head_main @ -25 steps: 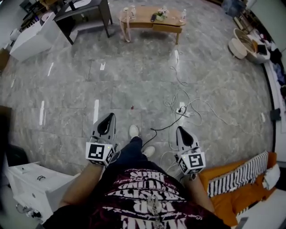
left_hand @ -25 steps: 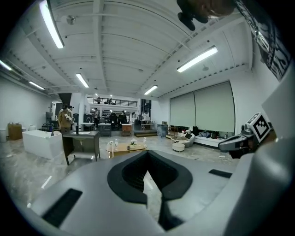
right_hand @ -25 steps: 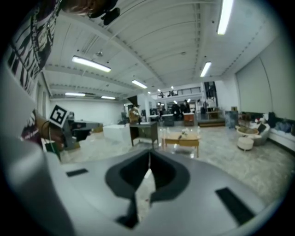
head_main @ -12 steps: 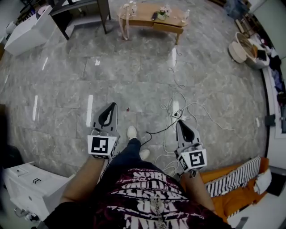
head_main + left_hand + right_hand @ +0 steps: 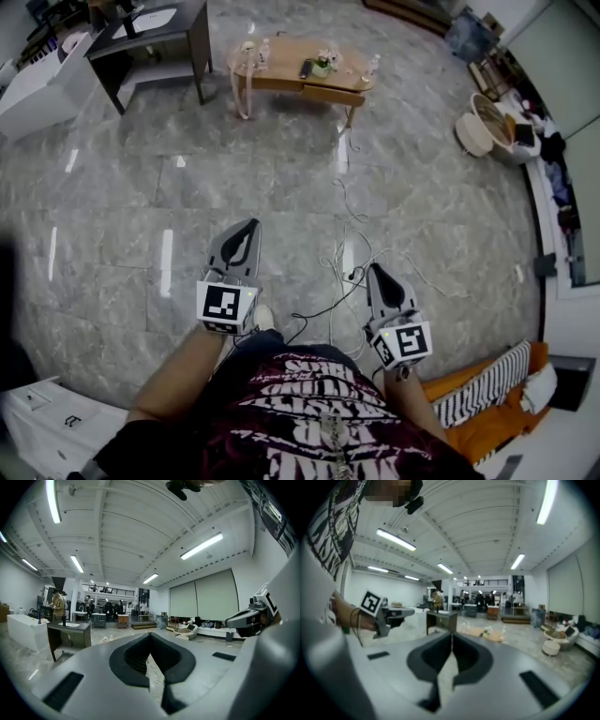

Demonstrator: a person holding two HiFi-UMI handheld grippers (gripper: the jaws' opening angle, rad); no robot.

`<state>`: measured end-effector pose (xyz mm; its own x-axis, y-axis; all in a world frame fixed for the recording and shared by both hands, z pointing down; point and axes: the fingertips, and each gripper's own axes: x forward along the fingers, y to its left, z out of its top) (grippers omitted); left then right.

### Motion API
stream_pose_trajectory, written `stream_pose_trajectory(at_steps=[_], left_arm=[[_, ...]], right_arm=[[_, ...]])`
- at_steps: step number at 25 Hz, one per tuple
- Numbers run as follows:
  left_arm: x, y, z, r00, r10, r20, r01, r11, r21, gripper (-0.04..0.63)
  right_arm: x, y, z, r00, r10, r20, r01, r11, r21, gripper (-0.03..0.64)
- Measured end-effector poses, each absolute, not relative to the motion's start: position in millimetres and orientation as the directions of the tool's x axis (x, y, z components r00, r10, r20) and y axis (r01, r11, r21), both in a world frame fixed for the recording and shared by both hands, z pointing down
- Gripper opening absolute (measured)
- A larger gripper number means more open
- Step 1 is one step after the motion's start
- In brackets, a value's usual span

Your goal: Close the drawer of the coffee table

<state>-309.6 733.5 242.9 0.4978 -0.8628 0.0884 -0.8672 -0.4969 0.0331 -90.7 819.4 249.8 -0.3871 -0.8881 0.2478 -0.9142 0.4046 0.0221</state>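
Observation:
The light wooden coffee table (image 5: 281,67) stands far across the floor at the top of the head view, with bottles and small items on it. Its drawer (image 5: 333,95) juts toward me under the right half of the top. My left gripper (image 5: 251,225) and right gripper (image 5: 373,270) are held out over the grey floor, well short of the table, both shut and empty. In the left gripper view the jaws (image 5: 150,637) meet with nothing between them. The right gripper view shows its closed jaws (image 5: 451,637), with the table (image 5: 485,632) small in the distance.
A dark desk (image 5: 155,33) and a white cabinet (image 5: 42,89) stand left of the table. White and black cables (image 5: 361,253) trail across the floor between me and the table. Round baskets (image 5: 483,122) sit at the right, an orange sofa (image 5: 487,403) at the lower right.
I have walked forward: the cables and floor tiles slid down toward me and the table shifted left in view. Both grippers came along, still shut.

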Motion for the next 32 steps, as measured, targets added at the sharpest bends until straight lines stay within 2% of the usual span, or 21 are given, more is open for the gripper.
stream_pose_trajectory(at_steps=[5,12,25,32], left_arm=[[-324,707,245,0.499,-0.863,0.080,-0.866,-0.496,0.056,0.023],[-326,707,279,0.511,-0.843,0.170,-0.859,-0.507,0.072,0.023],[-313,680,301,0.480,-0.838,0.259,-0.876,-0.475,0.086,0.023],[-299,648,309,0.470,-0.836,0.282,-0.880,-0.470,0.074,0.023]], right_arm=[[-95,798,240,-0.356,-0.903,0.238,-0.927,0.375,0.034,0.035],[-74,782,240,-0.297,-0.924,0.242,-0.952,0.307,0.003,0.035],[-59,750,277,-0.350,-0.868,0.351,-0.935,0.346,-0.077,0.035],[-48,721,293,-0.369,-0.866,0.338,-0.929,0.360,-0.089,0.035]])
